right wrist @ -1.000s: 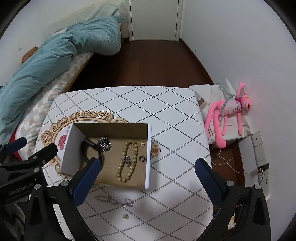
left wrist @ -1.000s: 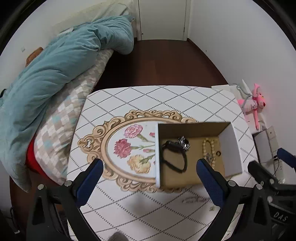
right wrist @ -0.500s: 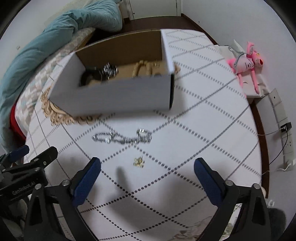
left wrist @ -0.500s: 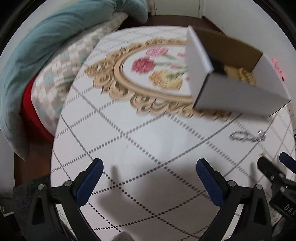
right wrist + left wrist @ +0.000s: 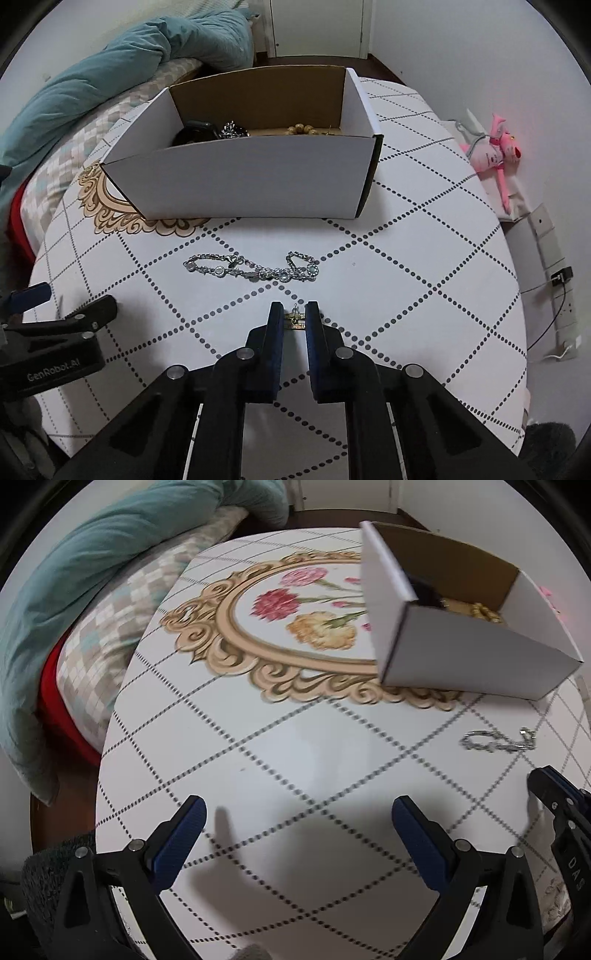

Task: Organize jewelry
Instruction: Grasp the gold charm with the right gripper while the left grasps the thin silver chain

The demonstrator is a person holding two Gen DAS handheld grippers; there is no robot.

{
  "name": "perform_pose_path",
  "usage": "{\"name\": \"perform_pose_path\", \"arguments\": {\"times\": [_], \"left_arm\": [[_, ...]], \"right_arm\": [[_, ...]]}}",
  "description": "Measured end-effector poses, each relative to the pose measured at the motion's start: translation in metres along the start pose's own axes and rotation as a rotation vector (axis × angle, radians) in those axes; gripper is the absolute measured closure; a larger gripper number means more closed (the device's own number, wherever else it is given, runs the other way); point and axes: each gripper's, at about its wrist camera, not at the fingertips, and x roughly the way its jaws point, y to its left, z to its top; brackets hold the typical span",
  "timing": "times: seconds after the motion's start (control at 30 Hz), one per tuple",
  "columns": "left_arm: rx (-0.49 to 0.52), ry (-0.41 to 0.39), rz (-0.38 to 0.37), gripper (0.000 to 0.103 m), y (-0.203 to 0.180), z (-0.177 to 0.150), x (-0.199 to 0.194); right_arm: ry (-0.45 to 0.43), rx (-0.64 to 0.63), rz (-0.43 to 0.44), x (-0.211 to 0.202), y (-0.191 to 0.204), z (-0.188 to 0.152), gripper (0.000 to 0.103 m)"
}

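Observation:
A white cardboard box [image 5: 255, 184] stands on the round patterned table [image 5: 424, 266]; inside lie a black band [image 5: 192, 133], a silver piece and a wooden bead bracelet [image 5: 301, 129]. A silver chain bracelet [image 5: 255, 267] lies on the table in front of the box, also in the left wrist view [image 5: 498, 740]. My right gripper [image 5: 294, 319] is low on the table, shut on a small gold earring [image 5: 294, 316]. My left gripper [image 5: 295, 827] is open and empty above the table's near left part. The box shows at the upper right there [image 5: 476, 657].
A bed with a teal duvet [image 5: 122, 66] and checked cover borders the table's left side. A pink plush toy [image 5: 495, 151] and a power strip [image 5: 557, 273] lie on the floor to the right. The table edge curves close on both sides.
Both grippers dropped from high above the box to low over the table's near part. My right gripper closed around the small gold earring. My left gripper stayed open.

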Motion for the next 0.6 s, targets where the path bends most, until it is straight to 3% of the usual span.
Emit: {"name": "perform_pose_path", "arguments": {"times": [0.17, 0.47, 0.6], "left_arm": [[0.094, -0.049, -0.051, 0.000, -0.035, 0.009, -0.014], [0.439, -0.071, -0.099, 0.001, -0.136, 0.022, -0.008], [0.506, -0.070, -0.130, 0.013, -0.157, 0.025, -0.007]], "right_arm": [[-0.016, 0.110, 0.025, -0.015, -0.037, 0.006, 0.091], [-0.037, 0.281, -0.001, -0.028, -0.107, 0.006, 0.091], [-0.039, 0.335, 0.009, -0.028, -0.125, 0.003, 0.091]]}}
